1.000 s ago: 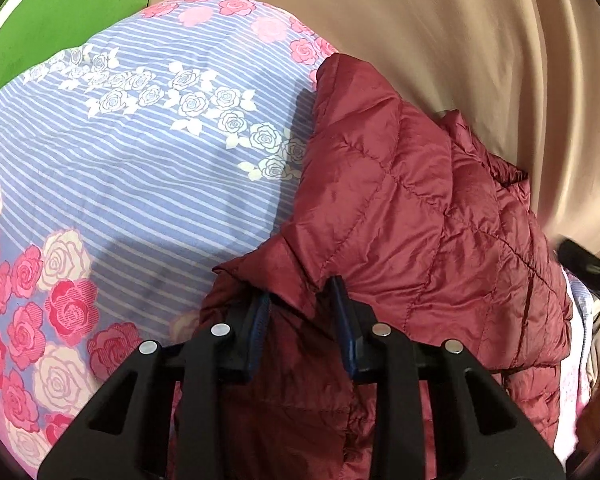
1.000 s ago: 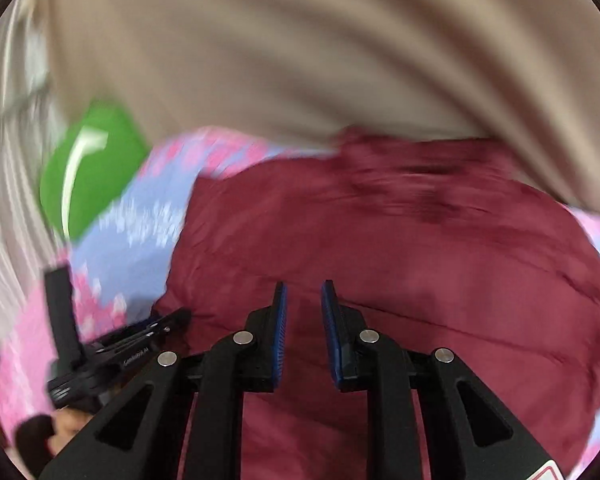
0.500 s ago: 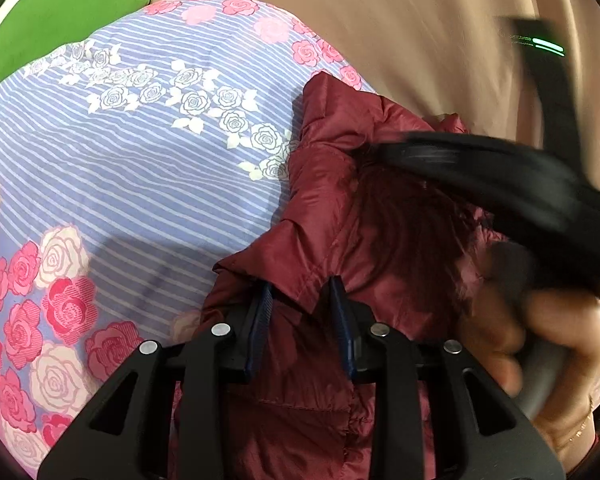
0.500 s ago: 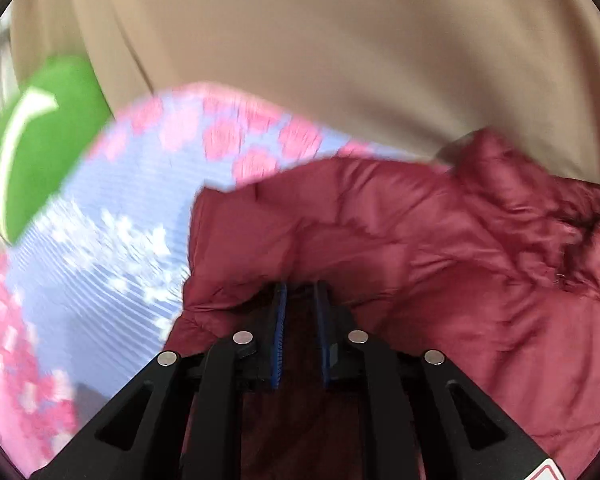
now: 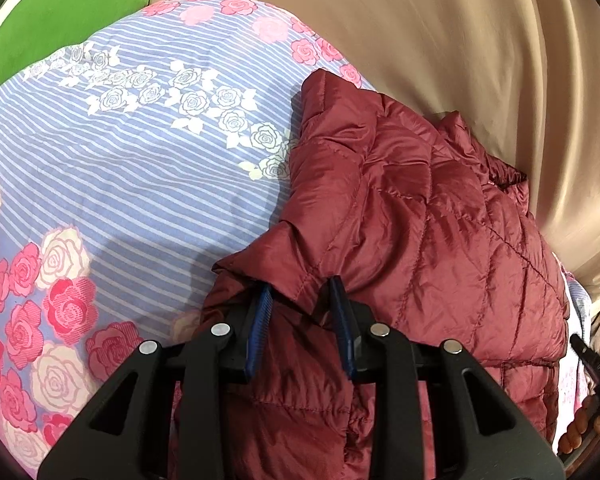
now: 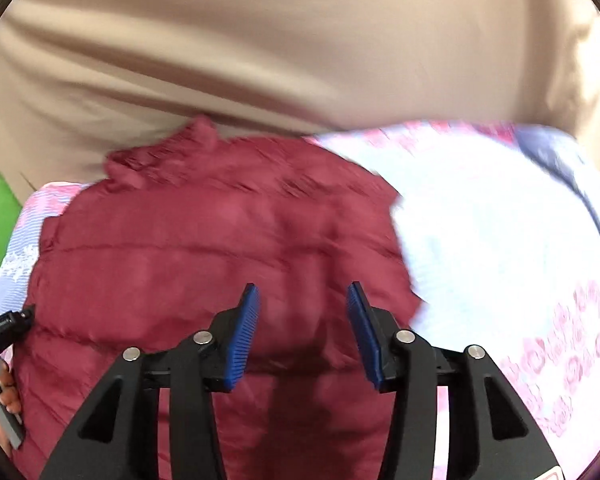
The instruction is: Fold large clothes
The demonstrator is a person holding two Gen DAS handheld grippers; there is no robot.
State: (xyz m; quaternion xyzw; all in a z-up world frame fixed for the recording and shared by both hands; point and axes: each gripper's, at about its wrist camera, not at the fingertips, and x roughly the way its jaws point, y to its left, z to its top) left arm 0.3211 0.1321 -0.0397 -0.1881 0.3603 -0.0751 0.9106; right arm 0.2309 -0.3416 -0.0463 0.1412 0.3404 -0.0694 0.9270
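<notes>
A dark red quilted puffer jacket [image 5: 420,216] lies folded on a bed with a blue striped rose-print sheet [image 5: 132,168]. My left gripper [image 5: 300,300] is shut on a folded edge of the jacket at its near left side; the fabric bunches between the blue pads. My right gripper [image 6: 302,300] is open and empty, held just above the jacket [image 6: 204,260], which looks blurred in that view. The right gripper's edge shows at the far right of the left wrist view [image 5: 592,364]; the left one shows at the left of the right wrist view [image 6: 4,328].
A beige curtain [image 5: 440,40] hangs right behind the bed. A green pillow [image 5: 60,12] lies at the far left corner. A pale blue and pink part of the bedding [image 6: 500,240] lies to the right of the jacket.
My right gripper let go of the jacket edge it had carried over, opened wide and drew back to the right. The jacket now lies folded flat. My left gripper kept its hold.
</notes>
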